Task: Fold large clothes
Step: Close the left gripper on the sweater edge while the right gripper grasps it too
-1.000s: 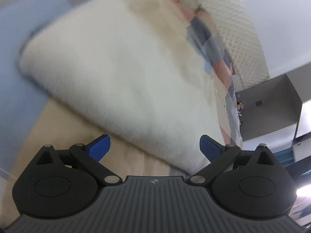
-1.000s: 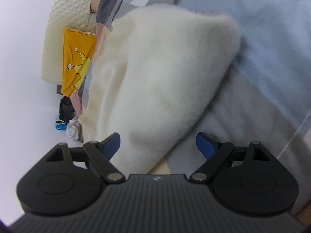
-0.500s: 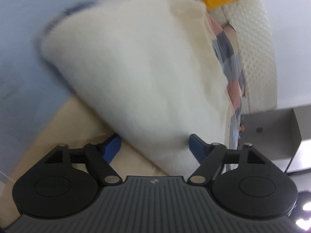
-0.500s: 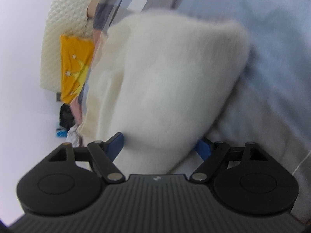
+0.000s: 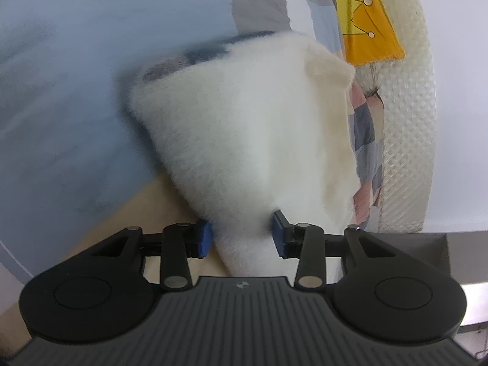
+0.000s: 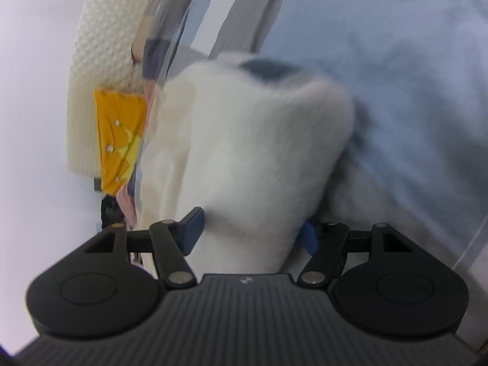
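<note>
Left gripper [image 5: 242, 238], left wrist view: blue pads pinch a near corner of the fluffy white garment [image 5: 244, 128], which runs straight ahead across the blue bed cover [image 5: 61, 61] toward the headboard edge; its jaws have just been closing, from wide apart.

Right gripper [image 6: 251, 233], right wrist view: jaws half closed around the garment's other near corner, pads touching fleece, narrower than earlier; orange cushion [image 6: 120, 137] beyond.
</note>
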### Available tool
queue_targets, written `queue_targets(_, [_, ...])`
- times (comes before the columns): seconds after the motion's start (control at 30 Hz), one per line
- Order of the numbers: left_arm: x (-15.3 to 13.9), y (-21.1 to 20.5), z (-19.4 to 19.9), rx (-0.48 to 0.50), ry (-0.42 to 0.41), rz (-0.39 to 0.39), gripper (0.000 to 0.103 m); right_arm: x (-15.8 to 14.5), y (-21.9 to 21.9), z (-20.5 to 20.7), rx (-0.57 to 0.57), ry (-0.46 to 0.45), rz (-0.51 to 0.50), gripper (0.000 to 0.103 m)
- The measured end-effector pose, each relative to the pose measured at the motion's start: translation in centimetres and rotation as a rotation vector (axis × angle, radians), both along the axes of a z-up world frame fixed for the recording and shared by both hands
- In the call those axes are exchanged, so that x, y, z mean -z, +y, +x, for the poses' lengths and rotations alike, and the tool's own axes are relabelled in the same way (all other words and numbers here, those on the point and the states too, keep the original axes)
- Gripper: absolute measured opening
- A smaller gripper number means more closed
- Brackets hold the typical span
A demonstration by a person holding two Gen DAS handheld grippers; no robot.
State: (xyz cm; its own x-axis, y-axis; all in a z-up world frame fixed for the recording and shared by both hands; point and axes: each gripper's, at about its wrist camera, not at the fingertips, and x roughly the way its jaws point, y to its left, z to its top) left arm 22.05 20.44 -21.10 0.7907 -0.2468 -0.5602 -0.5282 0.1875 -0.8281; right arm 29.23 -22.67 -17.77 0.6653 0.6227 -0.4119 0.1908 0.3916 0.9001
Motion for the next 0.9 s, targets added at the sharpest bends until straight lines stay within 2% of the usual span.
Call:
queue_targets(0.07, [0.2,0.4,-0.9,-0.020,0.000,-0.018,0.046,-0.1,-0.3,-0.1,0.018,-0.003,-0.010,0.068])
queue_targets(0.13, [0.1,0.3,-1.7,-0.019,0.016,0.002,0.059,-0.3,-0.1,0.0,0.009,-0.006,-0.030,0.068])
queue_targets(0.2, [-0.1,0.3,-2.2,-0.035,0.039,0.030,0.067,-0.5,0.2,0.0,0.002,-0.013,-0.054,0.068])
queue_targets(0.3, [0.2,0.8,-2.6,-0.071,0.033,0.010,0.073,-0.5,0.1,0.0,0.000,-0.009,-0.054,0.068])
queue_targets(0.4, [0.7,0.9,-2.4,-0.068,0.035,-0.006,0.074,-0.4,0.0,0.0,-0.007,0.000,-0.051,0.068])
queue_targets(0.5, [0.8,0.9,-1.9,-0.070,0.036,0.003,0.071,-0.1,0.3,0.2,-0.038,0.009,-0.025,0.068])
queue_targets(0.67, [1.5,1.0,-0.2,-0.044,0.049,0.014,0.053,-0.1,0.7,0.2,-0.057,0.012,-0.019,0.068])
queue_targets(0.8, [0.0,0.3,0.7,-0.013,0.065,0.172,0.045,-0.3,0.7,0.1,-0.045,-0.007,-0.023,0.060])
queue_targets(0.9, [-0.7,0.0,0.8,-0.012,0.059,0.221,0.038,-0.6,0.9,-0.1,-0.044,-0.026,-0.042,0.053])
